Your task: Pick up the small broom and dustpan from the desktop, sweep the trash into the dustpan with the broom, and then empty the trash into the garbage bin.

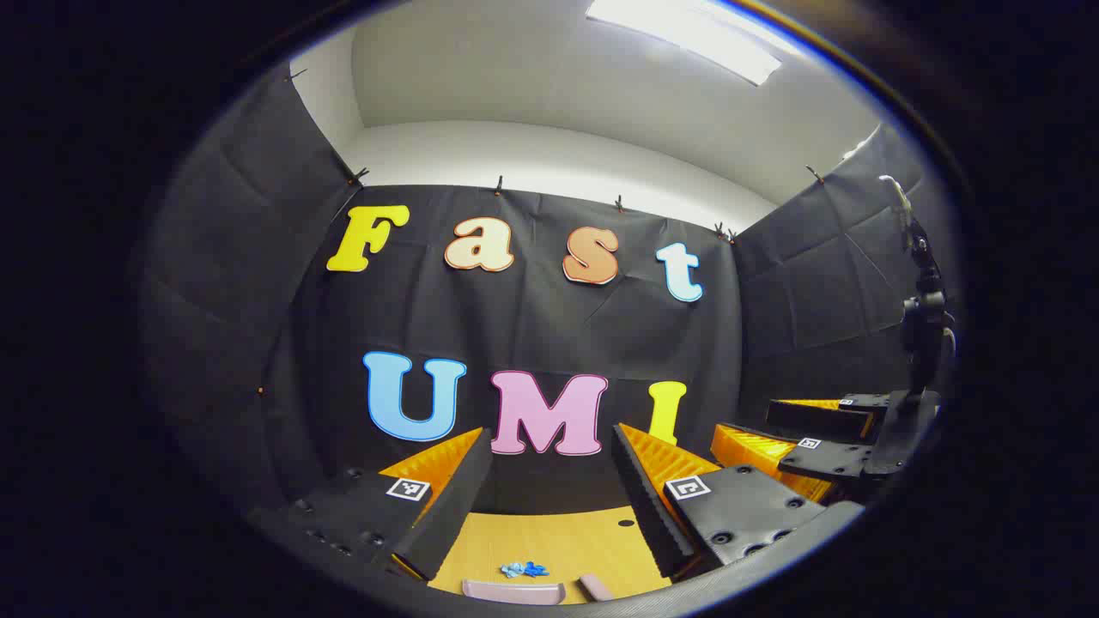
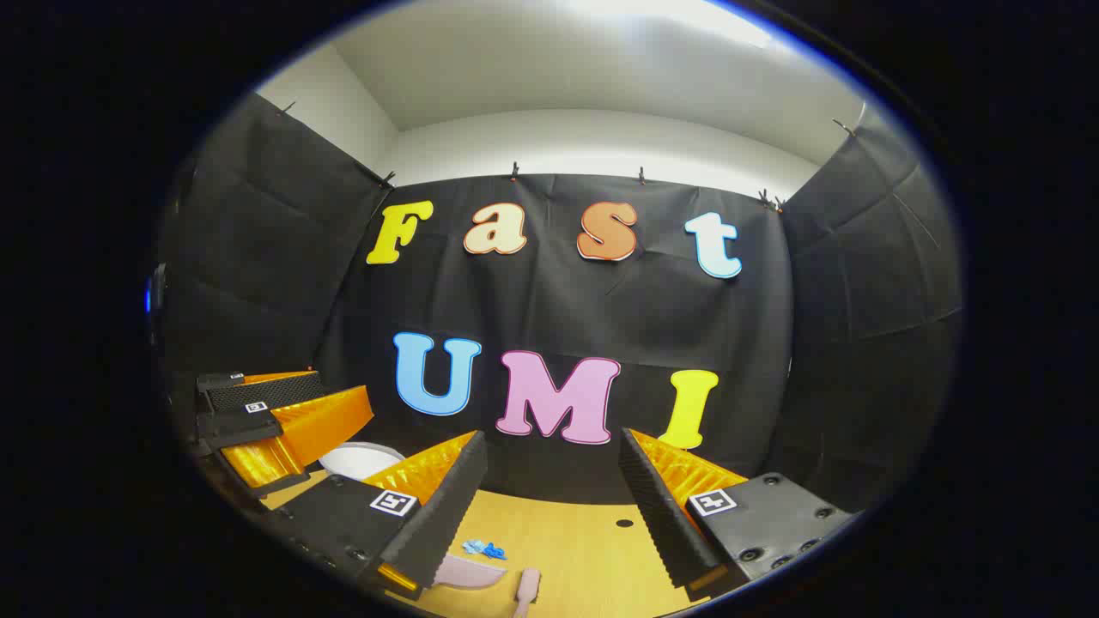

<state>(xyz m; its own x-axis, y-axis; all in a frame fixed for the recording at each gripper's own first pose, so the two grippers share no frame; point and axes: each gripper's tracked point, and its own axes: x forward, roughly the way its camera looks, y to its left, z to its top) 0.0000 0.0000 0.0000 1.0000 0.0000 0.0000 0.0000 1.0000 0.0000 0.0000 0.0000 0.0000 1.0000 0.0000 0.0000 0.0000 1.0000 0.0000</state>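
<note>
Both the left gripper (image 1: 549, 489) and right gripper (image 2: 549, 489) hover released above the desk (image 2: 584, 541); lower squarely onto what looks like the pink dustpan (image 2: 468, 573) and broom (image 2: 526, 590) beside the blue trash (image 2: 483, 548)

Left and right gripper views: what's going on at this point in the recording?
Nothing is held yet. The left gripper and right gripper both hang open above the light wooden desktop. On it lie the small pink dustpan, the pink broom beside it, and a scrap of crumpled blue trash just beyond. A white round bin sits toward the left in the right gripper view.
</note>
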